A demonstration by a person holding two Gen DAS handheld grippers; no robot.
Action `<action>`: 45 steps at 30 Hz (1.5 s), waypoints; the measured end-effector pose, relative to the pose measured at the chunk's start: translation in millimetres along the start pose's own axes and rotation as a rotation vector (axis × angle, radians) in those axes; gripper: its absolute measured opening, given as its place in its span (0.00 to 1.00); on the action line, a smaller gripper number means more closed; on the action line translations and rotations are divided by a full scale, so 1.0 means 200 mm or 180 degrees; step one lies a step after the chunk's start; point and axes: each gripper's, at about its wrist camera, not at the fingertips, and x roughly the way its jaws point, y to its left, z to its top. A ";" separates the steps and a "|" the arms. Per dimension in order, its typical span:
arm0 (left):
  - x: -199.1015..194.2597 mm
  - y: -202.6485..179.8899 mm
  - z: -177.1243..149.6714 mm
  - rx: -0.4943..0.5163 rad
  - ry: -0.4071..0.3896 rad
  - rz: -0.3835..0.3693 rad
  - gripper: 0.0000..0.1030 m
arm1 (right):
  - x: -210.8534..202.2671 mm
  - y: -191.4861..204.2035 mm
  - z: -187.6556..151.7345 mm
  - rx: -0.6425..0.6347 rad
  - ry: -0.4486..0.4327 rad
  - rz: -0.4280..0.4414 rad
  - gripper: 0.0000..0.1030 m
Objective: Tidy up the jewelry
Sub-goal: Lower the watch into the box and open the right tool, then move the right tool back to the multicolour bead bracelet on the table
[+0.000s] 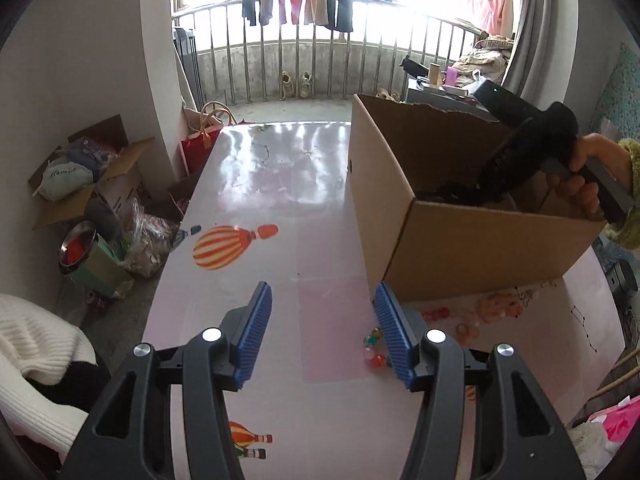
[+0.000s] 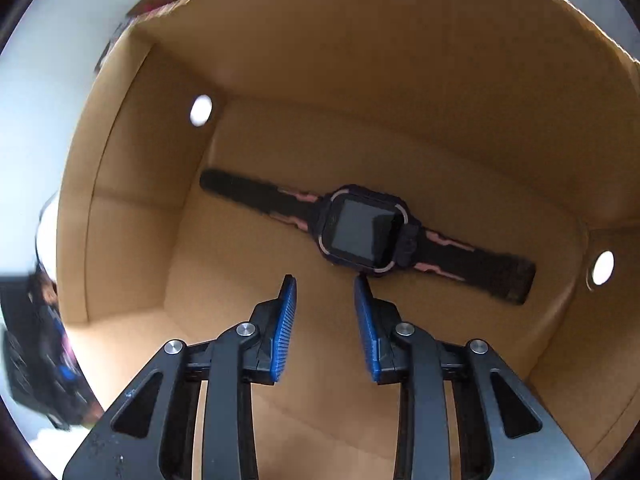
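Observation:
A black watch with pink trim (image 2: 360, 236) lies flat on the floor of an open cardboard box (image 2: 132, 200). My right gripper (image 2: 325, 280) is open and empty inside the box, its tips just short of the watch. In the left wrist view the box (image 1: 460, 248) stands on the pink table, and the right gripper's body (image 1: 520, 152) reaches down into it. My left gripper (image 1: 323, 288) is open and empty above the table, left of the box. Orange and pink bead jewelry (image 1: 496, 308) and a bead bracelet (image 1: 374, 346) lie on the table in front of the box.
The pink table (image 1: 280, 184) has balloon prints and runs toward a barred window. Boxes and bags (image 1: 100, 200) clutter the floor on the left. A white garment (image 1: 36, 352) lies at the lower left.

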 end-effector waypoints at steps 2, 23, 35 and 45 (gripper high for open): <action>0.01 -0.01 -0.03 -0.0010 0.0036 -0.0030 0.51 | 0.03 -0.02 0.03 0.0152 0.0009 0.0112 0.28; -0.02 0.07 -0.12 -0.0070 0.0024 0.0001 0.55 | -0.25 -0.22 0.06 0.1199 -0.0771 0.1023 0.40; 0.02 -0.09 -0.22 0.0008 0.0066 -0.0166 0.55 | -0.65 0.17 -0.85 -0.0139 -0.2191 0.0676 0.41; 0.21 -0.36 -0.12 0.0330 0.0323 -0.0771 0.48 | -0.24 0.15 -1.22 0.0238 -0.2186 0.0360 0.40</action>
